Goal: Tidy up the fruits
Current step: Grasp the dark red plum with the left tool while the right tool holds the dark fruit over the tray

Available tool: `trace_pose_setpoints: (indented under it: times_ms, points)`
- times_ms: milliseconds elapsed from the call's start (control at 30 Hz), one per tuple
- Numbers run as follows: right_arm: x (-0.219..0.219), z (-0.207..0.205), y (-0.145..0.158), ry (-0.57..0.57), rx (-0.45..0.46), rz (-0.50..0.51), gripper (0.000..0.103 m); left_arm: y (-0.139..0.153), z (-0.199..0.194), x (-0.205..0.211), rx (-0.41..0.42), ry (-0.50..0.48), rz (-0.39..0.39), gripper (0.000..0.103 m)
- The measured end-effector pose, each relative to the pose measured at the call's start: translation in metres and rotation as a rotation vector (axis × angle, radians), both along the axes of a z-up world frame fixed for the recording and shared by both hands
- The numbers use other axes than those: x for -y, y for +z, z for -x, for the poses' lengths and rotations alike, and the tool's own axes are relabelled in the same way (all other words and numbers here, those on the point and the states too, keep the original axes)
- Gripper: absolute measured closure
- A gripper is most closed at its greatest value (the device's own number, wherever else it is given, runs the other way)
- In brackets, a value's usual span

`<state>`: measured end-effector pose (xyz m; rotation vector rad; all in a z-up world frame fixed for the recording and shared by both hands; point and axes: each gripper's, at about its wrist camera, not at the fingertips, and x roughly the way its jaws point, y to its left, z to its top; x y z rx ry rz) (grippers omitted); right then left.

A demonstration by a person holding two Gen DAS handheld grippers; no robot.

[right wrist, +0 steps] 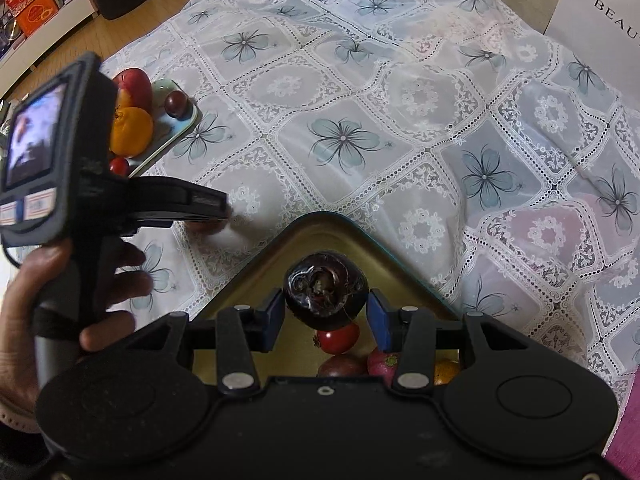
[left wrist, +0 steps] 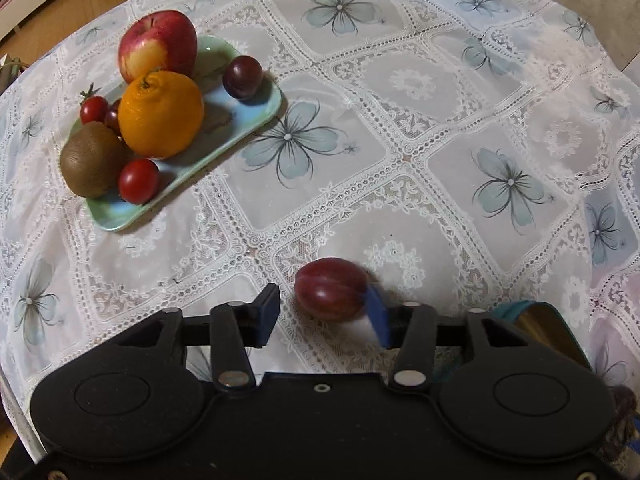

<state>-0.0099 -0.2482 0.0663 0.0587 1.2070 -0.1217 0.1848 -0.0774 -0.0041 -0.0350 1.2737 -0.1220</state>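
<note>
Left wrist: left gripper (left wrist: 324, 314) spread around a red plum (left wrist: 331, 289) on the tablecloth (left wrist: 400, 120), blue pad (left wrist: 378, 312) touching; best centred before closing.

Right wrist: right gripper (right wrist: 327, 316) apparently pinching a dark fruit (right wrist: 325, 295) above the gold tray (right wrist: 256, 276); best kept gentle.

A white lace tablecloth (left wrist: 400, 128) is patterned with grey-blue flowers. A pale green plate (left wrist: 256, 116) is filled by a red apple (left wrist: 158, 46), an orange (left wrist: 160, 114) and a brown kiwi (left wrist: 90, 160). A gold tray (right wrist: 248, 280) is seen.
</note>
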Motion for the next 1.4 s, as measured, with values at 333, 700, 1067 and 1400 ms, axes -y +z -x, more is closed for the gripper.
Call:
trace_pose_setpoints:
  times_ms: [333, 700, 1067, 1400]
  points:
    - [0.0, -0.001, -0.001, 0.001, -0.014, -0.008, 0.056, -0.004, 0.007, 0.004, -0.067, 0.053, 0.006, 0.06]
    - [0.012, 0.004, 0.002, -0.044, -0.011, -0.026, 0.056, 0.073, 0.061, -0.021, 0.04, 0.041, -0.034, 0.087]
    - [0.011, 0.003, -0.003, -0.039, -0.023, -0.021, 0.056, 0.037, 0.032, -0.009, 0.047, 0.026, -0.014, 0.06]
    - [0.001, 0.003, -0.006, 0.0, -0.023, 0.01, 0.056, 0.001, -0.004, -0.003, 0.037, 0.031, -0.015, 0.055]
